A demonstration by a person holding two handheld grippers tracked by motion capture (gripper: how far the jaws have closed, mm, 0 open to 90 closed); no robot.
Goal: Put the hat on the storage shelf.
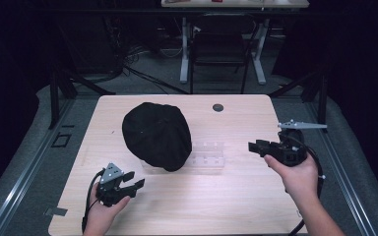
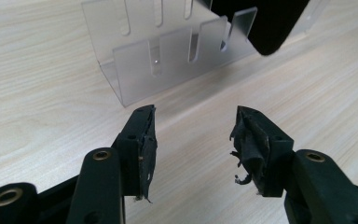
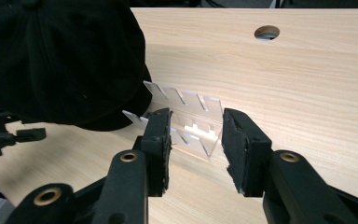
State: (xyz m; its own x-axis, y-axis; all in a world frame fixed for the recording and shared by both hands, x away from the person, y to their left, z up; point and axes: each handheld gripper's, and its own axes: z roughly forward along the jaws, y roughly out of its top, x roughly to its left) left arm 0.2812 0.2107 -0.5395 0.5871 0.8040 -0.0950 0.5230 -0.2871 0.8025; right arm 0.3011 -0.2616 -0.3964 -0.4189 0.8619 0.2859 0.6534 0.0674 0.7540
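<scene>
Nearest the person, the left gripper (image 1: 134,181) hovers low over the table (image 1: 187,206), jaws apart with nothing between them. The right gripper (image 1: 254,146) is held off to the side, also spread wide and empty. Between them sits a clear slotted rack (image 1: 207,156), with a black cap (image 1: 156,135) resting over its left end. No readable writing on anything.

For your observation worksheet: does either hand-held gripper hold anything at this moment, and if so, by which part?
Nothing is held. The left hand-held gripper and the right hand-held gripper both stand open and empty, short of the black cap on the clear rack.
</scene>
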